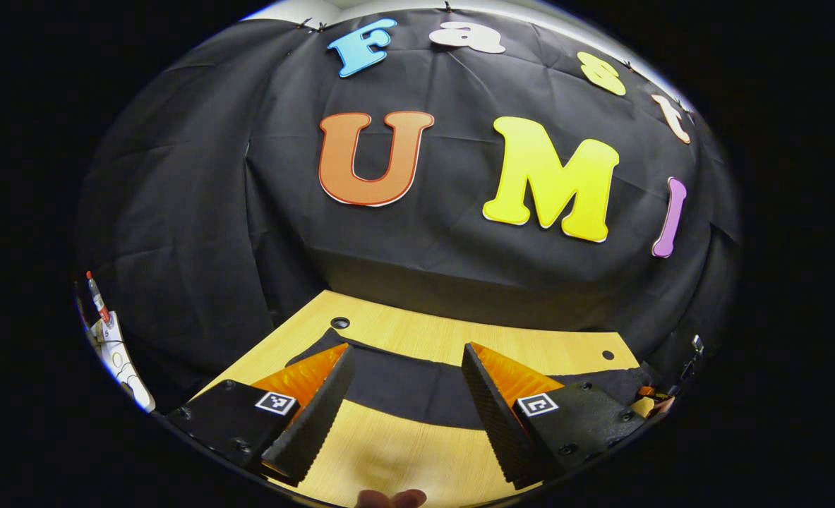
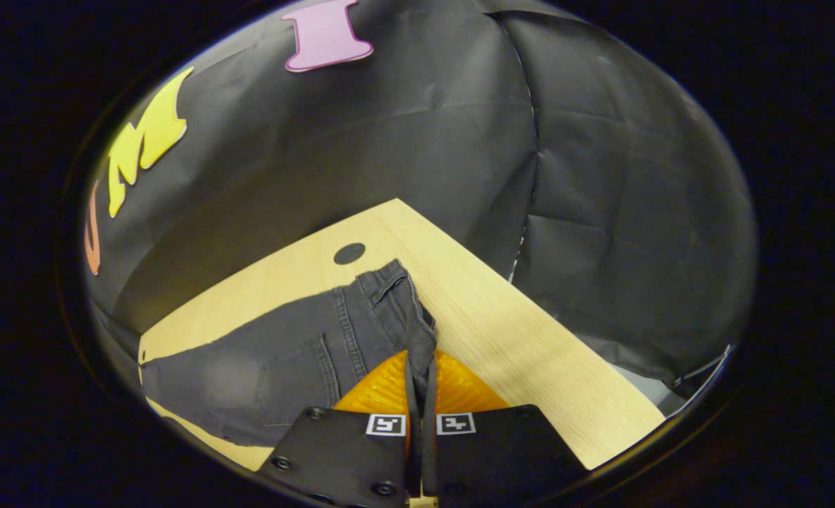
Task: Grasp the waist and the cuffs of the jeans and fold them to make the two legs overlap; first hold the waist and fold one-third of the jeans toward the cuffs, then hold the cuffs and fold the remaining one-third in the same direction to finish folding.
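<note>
The right gripper (image 2: 421,384) is clamped on the waist edge of the dark jeans (image 2: 297,353), whose length runs away to its left across the wooden table (image 2: 516,331), while the left gripper (image 1: 406,395) hovers wide apart, empty, nearer the far end.

My right gripper (image 2: 421,367) sits at the waist edge of the jeans (image 2: 283,360), which lie on the table (image 2: 502,310). My left gripper (image 1: 406,395) hangs over the table's near part, jeans beyond it.

One jeans (image 2: 276,353) — two claws (image 1: 406,395) (image 2: 421,367)
</note>
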Available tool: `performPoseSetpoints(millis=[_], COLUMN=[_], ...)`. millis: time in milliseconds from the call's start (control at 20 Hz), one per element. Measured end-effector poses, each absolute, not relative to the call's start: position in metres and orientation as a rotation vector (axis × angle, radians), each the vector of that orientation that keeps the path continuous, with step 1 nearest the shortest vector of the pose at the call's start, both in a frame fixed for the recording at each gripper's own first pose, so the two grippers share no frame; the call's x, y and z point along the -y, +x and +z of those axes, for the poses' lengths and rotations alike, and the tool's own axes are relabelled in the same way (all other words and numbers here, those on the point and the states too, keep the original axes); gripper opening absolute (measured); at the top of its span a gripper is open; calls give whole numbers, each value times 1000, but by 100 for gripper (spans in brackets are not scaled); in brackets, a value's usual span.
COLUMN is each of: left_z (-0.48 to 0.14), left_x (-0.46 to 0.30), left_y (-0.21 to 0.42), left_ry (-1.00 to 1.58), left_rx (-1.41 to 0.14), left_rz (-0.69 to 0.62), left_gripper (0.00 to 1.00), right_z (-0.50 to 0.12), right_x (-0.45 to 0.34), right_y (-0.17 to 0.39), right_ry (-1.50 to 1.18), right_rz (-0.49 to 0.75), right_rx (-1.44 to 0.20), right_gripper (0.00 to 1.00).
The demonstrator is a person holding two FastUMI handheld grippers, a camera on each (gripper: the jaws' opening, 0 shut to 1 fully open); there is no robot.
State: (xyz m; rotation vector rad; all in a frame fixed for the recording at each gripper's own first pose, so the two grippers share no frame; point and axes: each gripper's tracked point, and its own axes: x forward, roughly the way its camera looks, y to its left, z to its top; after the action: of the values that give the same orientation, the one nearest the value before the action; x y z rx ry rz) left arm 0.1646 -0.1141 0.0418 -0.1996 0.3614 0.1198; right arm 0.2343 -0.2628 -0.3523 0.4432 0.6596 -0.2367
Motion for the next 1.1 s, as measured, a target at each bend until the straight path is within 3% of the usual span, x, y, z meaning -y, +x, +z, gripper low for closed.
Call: performPoseSetpoints(millis=[250,550,850,1100], left_z=[51,60,51,34], left_x=[97,64,5,-50], left_y=[161,147,114,81], left_ry=[-212,-219,-219,-239], left_rx=[-313,-249,-237,-268], left_rz=[117,130,194,267], left_gripper=[98,98,98,98], right_z=[-248,-123,-112,-180], right_x=[224,89,-103,-238], right_y=[222,224,220,214], right_ry=[366,253,149,62], right_rz=[-133,90,310,406], right_rx=[-529,-401,-373,-467], right_gripper=[1,1,1,1])
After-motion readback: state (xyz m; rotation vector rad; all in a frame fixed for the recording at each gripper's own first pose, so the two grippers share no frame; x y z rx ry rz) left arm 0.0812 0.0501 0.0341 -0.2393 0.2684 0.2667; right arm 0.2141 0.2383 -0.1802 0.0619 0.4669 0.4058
